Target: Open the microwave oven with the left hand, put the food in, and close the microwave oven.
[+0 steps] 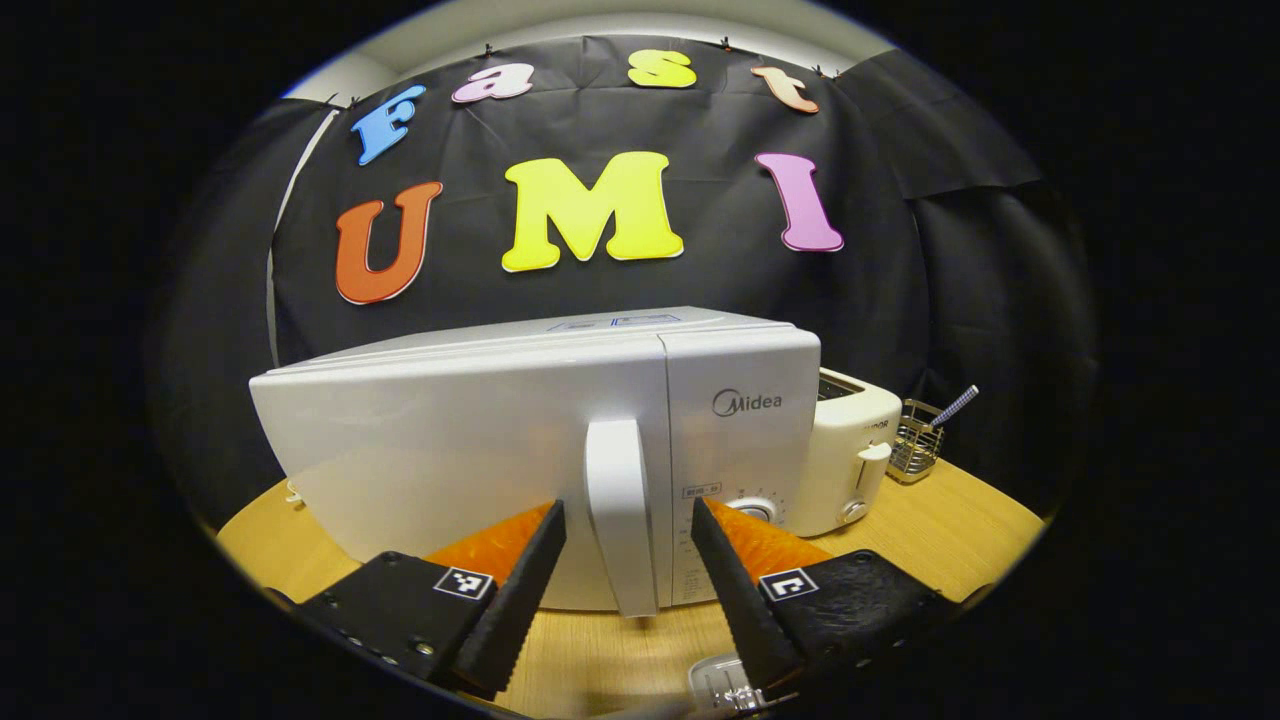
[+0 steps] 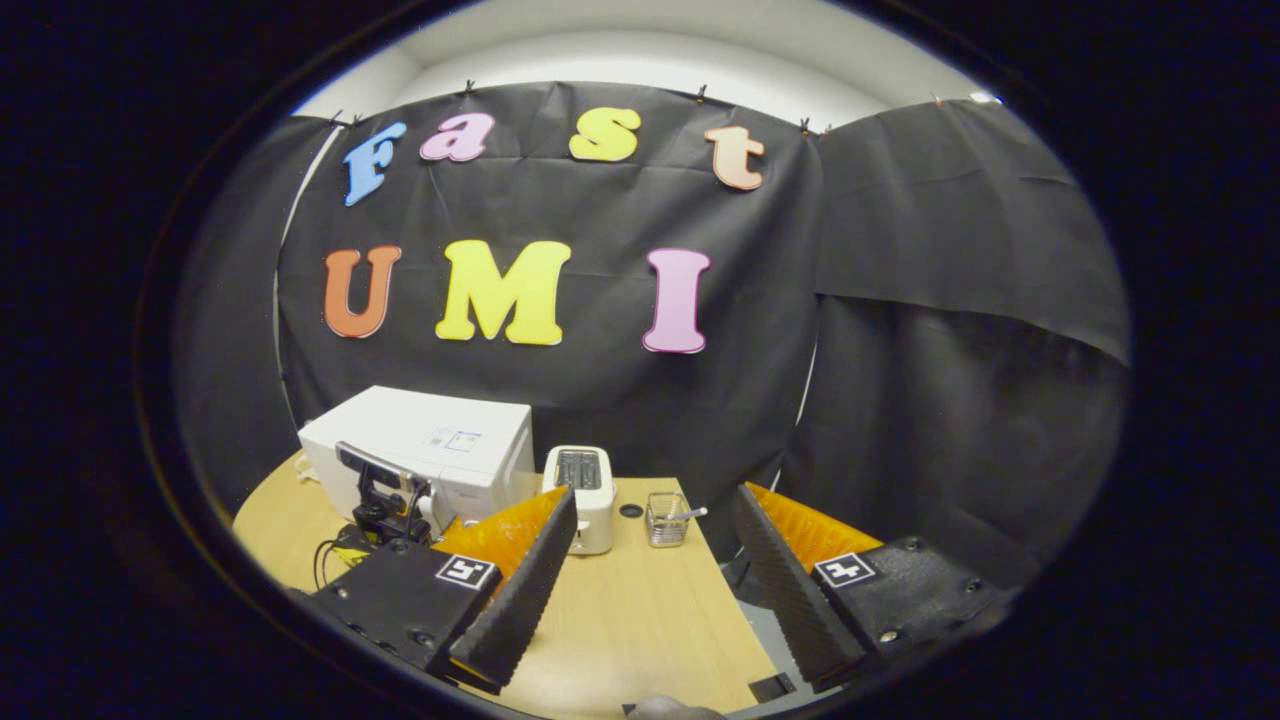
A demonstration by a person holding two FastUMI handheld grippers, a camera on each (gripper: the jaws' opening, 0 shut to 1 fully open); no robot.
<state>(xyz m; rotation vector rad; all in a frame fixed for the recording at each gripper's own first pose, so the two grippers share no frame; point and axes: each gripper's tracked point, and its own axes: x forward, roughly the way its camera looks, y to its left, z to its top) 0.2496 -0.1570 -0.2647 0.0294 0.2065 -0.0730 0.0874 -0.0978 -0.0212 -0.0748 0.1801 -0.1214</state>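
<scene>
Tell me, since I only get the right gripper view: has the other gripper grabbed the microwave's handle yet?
Observer: Not yet. The left gripper is open, with one finger on each side of the microwave handle and a gap on both sides.
Operator: Is the door open at all?
Observer: No. The door sits flush with the control panel.
Operator: Anything else near those fingers?
Observer: A small clear item lies on the table below them. It is too cut off to identify.
</scene>
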